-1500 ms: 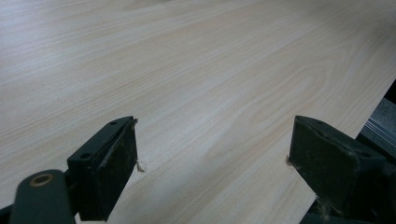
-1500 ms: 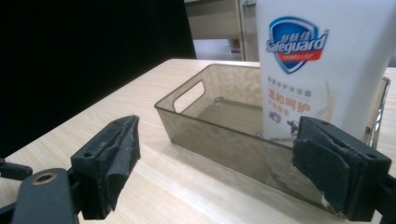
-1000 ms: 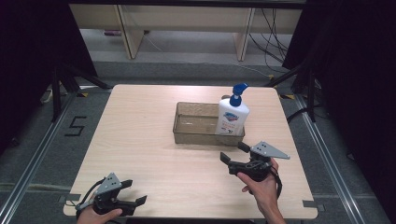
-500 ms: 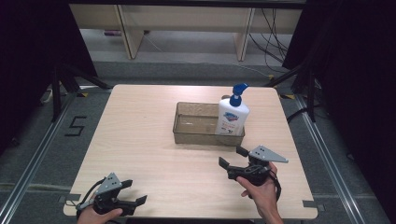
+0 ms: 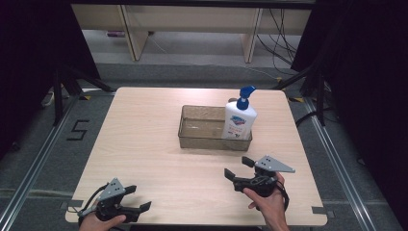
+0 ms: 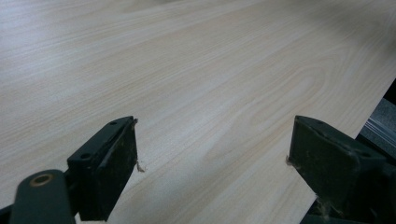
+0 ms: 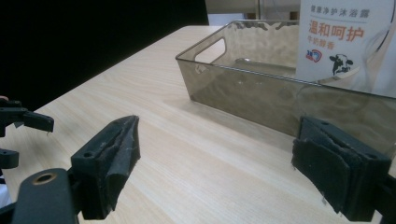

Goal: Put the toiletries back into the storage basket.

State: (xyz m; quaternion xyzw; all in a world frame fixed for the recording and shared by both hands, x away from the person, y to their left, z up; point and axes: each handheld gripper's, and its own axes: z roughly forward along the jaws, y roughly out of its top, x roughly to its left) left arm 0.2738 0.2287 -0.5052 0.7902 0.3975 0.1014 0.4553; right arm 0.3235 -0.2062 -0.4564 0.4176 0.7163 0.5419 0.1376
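Right tool [image 5: 239,167] held low over the bench [image 5: 144,144], jaws spread wide and empty, aimed up-bench toward the tray [image 5: 202,139]. Left tool [image 5: 138,197] resting at the near bench corner, jaws likewise wide, gripping nothing. Just ahead of the right tool: pump bottle [image 5: 239,120] upright in the tray's right end, long axis vertical, blue nozzle pointing right.

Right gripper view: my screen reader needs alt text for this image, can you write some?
The right gripper, jaws wide open and empty, points across a light wooden table at a smoky clear plastic bin. A white bottle with Chinese print and a cow logo stands in the bin's right end. The left gripper shows at the far left edge.
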